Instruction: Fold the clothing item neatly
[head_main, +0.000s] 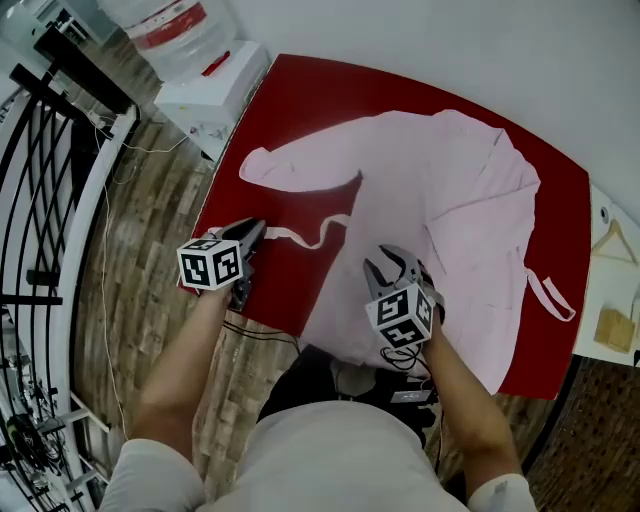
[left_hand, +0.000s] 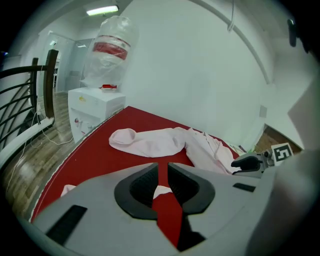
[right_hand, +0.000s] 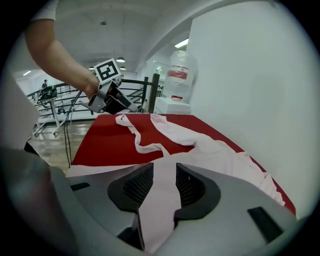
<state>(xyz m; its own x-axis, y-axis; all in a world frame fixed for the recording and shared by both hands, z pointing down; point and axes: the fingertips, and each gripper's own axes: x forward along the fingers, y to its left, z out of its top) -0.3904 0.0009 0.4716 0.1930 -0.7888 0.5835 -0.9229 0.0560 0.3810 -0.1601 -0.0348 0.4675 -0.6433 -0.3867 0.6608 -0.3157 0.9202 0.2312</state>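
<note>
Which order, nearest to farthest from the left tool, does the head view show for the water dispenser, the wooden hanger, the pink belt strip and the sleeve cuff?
1. Belt strip, just right of the left tool.
2. Sleeve cuff, farther up the table.
3. Water dispenser, beyond the table's corner.
4. Wooden hanger, far right.

- Steeply down from overhead onto red worktop (head_main: 300, 95).
- Low along left jaws, toward white wall (left_hand: 200, 75).
- Low along right jaws, close over pink garment (right_hand: 212, 146), shared by all.
</note>
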